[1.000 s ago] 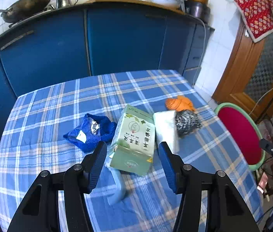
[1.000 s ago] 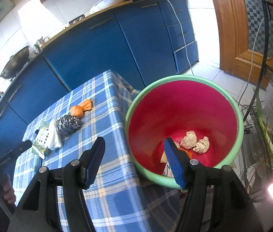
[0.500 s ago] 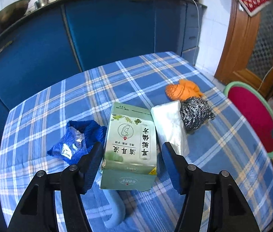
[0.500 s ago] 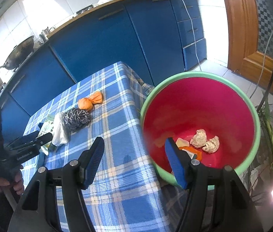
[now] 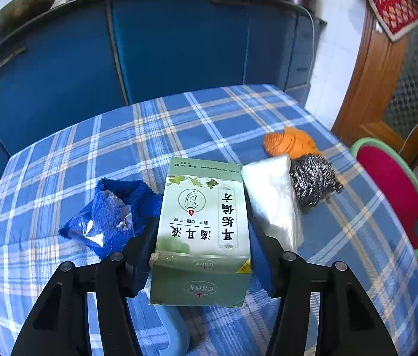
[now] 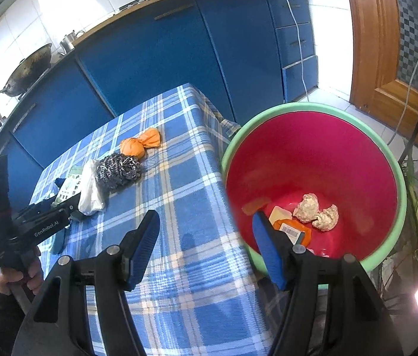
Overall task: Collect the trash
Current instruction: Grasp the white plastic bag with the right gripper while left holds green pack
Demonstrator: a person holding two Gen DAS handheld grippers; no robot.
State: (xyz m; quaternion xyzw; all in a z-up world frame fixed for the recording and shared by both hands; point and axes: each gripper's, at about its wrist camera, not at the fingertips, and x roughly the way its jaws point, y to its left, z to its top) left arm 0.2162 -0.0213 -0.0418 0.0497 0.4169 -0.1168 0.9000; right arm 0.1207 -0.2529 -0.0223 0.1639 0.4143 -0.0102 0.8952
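- Left gripper [image 5: 201, 243] jaws closing around the green box [image 5: 203, 228] at the table's [image 5: 60, 160] centre.
- Right gripper [image 6: 206, 249] half open, empty; red bin [image 6: 312, 154] at its two o'clock.

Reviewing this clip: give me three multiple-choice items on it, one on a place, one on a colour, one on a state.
1. Where does the steel scourer lie?
A. in the bin
B. on the tablecloth, against the white packet
C. on the counter

2. What colour is the bin inside?
A. blue
B. yellow
C. pinkish red

3. How is the right tool?
A. open, nothing between its fingers
B. shut on the scourer
C. out of view

Key:
1 B: it touches the packet, near the orange bundle.
2 C: only its rim is green.
3 A: cloth and bin show in the gap.
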